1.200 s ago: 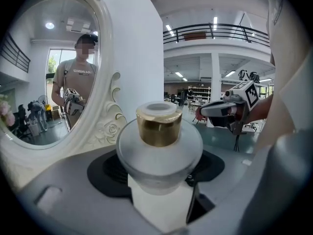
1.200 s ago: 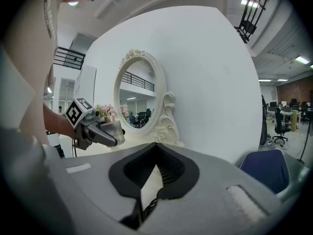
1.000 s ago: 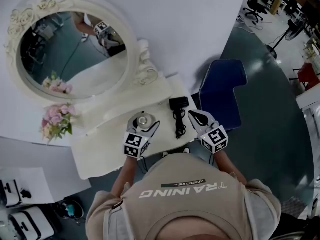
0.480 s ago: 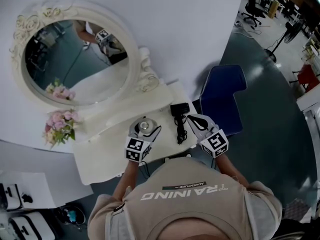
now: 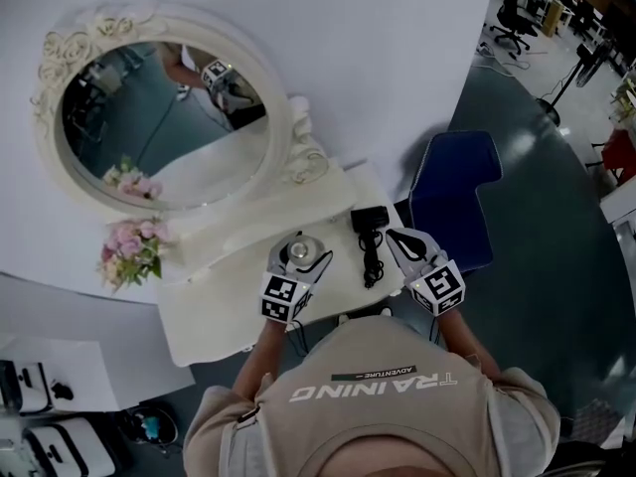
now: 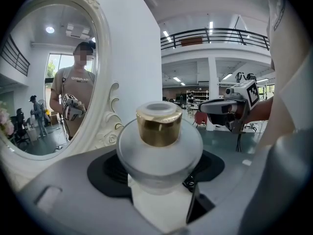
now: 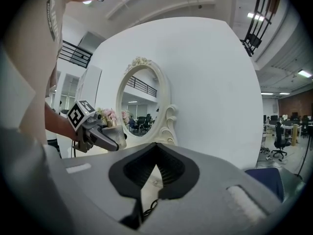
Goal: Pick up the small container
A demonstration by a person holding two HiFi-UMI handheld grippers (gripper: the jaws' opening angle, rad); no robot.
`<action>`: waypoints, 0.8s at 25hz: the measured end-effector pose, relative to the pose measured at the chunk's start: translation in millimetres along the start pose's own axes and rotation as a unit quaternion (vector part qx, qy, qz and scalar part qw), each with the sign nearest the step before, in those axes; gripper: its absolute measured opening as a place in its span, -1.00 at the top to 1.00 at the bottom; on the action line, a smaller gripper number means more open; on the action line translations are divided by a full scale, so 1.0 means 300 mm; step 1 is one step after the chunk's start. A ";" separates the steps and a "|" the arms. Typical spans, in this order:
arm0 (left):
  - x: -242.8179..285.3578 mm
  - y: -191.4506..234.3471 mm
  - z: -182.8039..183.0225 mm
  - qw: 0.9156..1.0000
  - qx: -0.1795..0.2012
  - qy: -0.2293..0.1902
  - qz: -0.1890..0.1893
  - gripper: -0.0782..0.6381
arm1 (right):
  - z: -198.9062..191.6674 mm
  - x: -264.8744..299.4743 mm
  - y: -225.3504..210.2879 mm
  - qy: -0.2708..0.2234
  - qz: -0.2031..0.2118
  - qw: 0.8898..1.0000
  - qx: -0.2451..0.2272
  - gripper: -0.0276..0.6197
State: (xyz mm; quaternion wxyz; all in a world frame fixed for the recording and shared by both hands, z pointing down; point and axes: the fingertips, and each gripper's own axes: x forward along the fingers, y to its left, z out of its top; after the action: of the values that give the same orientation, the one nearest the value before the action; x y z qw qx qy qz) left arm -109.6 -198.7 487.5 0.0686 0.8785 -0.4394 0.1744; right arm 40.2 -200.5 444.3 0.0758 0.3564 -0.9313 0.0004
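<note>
**Left gripper has the small container; right gripper closed on nothing**

Your left gripper [image 5: 299, 262] is clamped on the small container [image 6: 159, 151], a frosted, rounded jar with a gold cap [image 6: 158, 127] on top. The left gripper view shows the jar's wide body pressed between both jaws, cap up and upright. From the head view the jar sits over the middle of the white table [image 5: 214, 311], in front of the oval mirror [image 5: 159, 117]. None of the views shows whether its base touches the table or is clear of it.

Your right gripper [image 7: 155, 150] has its jaws brought together at the tips, with nothing between them. It hovers at the table's right end, just beside a black adapter [image 5: 369, 219] and its cable [image 5: 372, 258], which lie between your two grippers. A blue chair [image 5: 452, 192] stands to the right of the table, and pink flowers [image 5: 129, 249] sit at the left end.
</note>
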 end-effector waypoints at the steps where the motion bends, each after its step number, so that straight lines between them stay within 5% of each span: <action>1: 0.002 0.003 0.002 1.000 0.004 -0.002 0.000 -0.20 | -0.003 -0.002 0.000 0.000 -0.001 1.000 0.002 0.91; 20: 0.052 -0.007 0.012 1.000 0.011 -0.005 -0.012 -0.20 | -0.036 -0.007 -0.026 0.001 -0.013 1.000 0.022 0.91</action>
State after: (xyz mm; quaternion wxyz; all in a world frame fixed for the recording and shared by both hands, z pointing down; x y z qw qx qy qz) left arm -98.5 -210.1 489.8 0.0586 0.8851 -0.4276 0.1743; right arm 48.5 -204.3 454.2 0.0689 0.3703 -0.9261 0.0200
